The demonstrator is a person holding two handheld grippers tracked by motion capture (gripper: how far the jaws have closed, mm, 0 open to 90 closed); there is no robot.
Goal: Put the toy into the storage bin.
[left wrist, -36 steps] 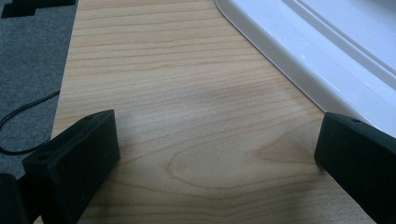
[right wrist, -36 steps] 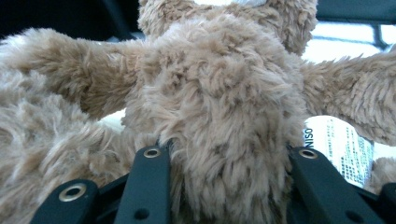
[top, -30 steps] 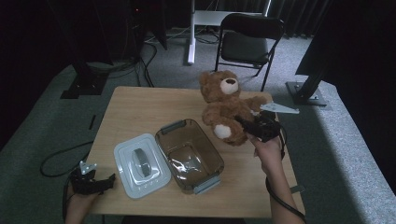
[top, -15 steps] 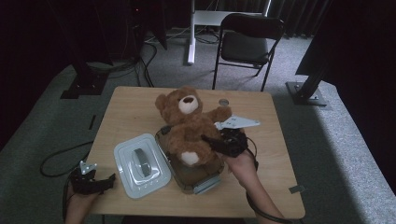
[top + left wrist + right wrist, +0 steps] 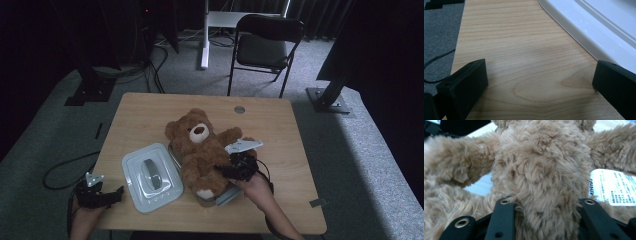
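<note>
Brown plush first: from the high view your right gripper (image 5: 239, 167) has the teddy bear (image 5: 202, 152) lying face-up over the clear box (image 5: 226, 196), the white lid (image 5: 150, 177) just beside it; your left gripper (image 5: 95, 194) waits at the table (image 5: 280, 130) corner. Left gripper view: jaws spread wide over bare wood, lid edge (image 5: 584, 27) close by. Right gripper view: jaws pinch a thick fold of fur (image 5: 544, 182), paper tag (image 5: 612, 187) alongside; let go now and the bear's limbs could overhang the rim, so the lid may not seat.
</note>
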